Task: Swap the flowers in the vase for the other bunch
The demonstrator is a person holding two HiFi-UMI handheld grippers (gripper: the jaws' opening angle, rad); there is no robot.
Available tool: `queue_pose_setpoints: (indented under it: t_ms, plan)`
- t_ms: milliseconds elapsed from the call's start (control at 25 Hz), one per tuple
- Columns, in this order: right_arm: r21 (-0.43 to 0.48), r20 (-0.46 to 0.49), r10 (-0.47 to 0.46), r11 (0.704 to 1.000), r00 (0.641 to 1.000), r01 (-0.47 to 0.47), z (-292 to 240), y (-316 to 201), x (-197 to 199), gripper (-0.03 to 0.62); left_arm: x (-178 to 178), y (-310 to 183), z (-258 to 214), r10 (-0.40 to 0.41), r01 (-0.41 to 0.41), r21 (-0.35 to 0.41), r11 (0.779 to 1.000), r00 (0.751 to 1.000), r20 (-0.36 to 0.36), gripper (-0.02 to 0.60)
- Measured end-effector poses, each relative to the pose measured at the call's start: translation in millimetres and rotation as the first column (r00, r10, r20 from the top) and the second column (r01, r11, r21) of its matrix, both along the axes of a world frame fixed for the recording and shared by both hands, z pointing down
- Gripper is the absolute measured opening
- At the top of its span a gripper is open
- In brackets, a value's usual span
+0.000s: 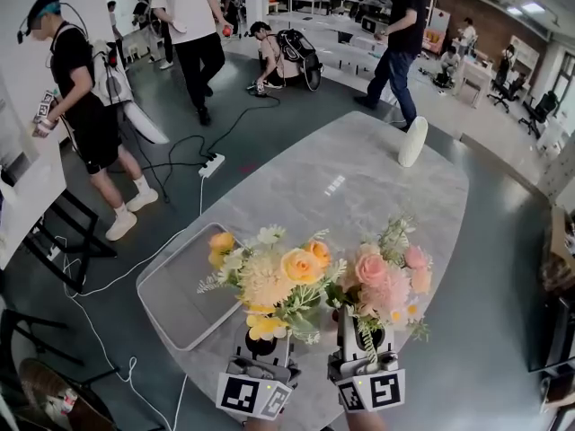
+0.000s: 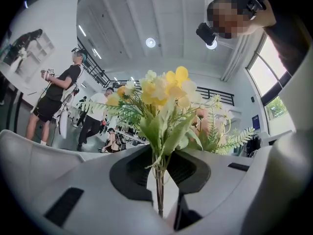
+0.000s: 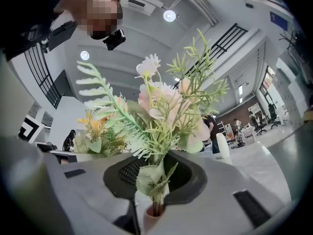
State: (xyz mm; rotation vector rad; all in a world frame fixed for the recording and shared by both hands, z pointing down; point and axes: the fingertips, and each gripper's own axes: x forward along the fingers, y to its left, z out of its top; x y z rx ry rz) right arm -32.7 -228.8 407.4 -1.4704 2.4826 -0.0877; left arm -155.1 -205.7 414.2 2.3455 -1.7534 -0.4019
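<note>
Both bunches are held up side by side over the near end of the grey table [image 1: 359, 187]. My left gripper [image 1: 269, 341] is shut on the stems of the yellow and orange bunch [image 1: 269, 277]; in the left gripper view the thin stems [image 2: 159, 190] stand pinched between the jaws of the left gripper [image 2: 160, 180]. My right gripper [image 1: 361, 335] is shut on the stem of the pink bunch [image 1: 386, 272], whose base [image 3: 154, 212] sits between the jaws of the right gripper [image 3: 155, 190]. A white vase [image 1: 412, 142] stands at the table's far edge with no flowers showing in it.
A flat grey tray [image 1: 175, 290] lies on the table's left near corner. Cables and a power strip [image 1: 211, 164] run across the floor to the left. Several people stand or crouch beyond the table. A black chair [image 1: 63, 232] stands at the left.
</note>
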Motion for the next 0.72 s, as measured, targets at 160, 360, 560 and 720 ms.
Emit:
queue_pose_setpoints:
  t_ms: [160,360,560,720]
  plan:
    - [-0.012,0.002,0.001,1.0,1.0,-0.001,4.3,0.8,-1.4,0.089,-0.7,0.6,0.8,0.003,-0.003,0.0,1.0,1.0,-0.003,0.083]
    - [-0.028,-0.001,-0.001,1.0,1.0,0.001,5.8,2.6,-0.7,0.089,0.5,1.8,-0.7,0.005,-0.005,-0.005,1.0,1.0,-0.008,0.083]
    - [-0.025,0.001,-0.01,1.0,1.0,0.01,7.3,0.9,-2.6,0.089,0.7,0.6,1.8,0.006,-0.007,-0.008,1.0,1.0,-0.012,0.084]
    - [-0.028,-0.006,-0.009,1.0,1.0,0.009,8.2,0.1,-1.3,0.109,0.6,0.5,3.3,0.008,-0.008,-0.012,1.0,1.0,-0.015,0.083]
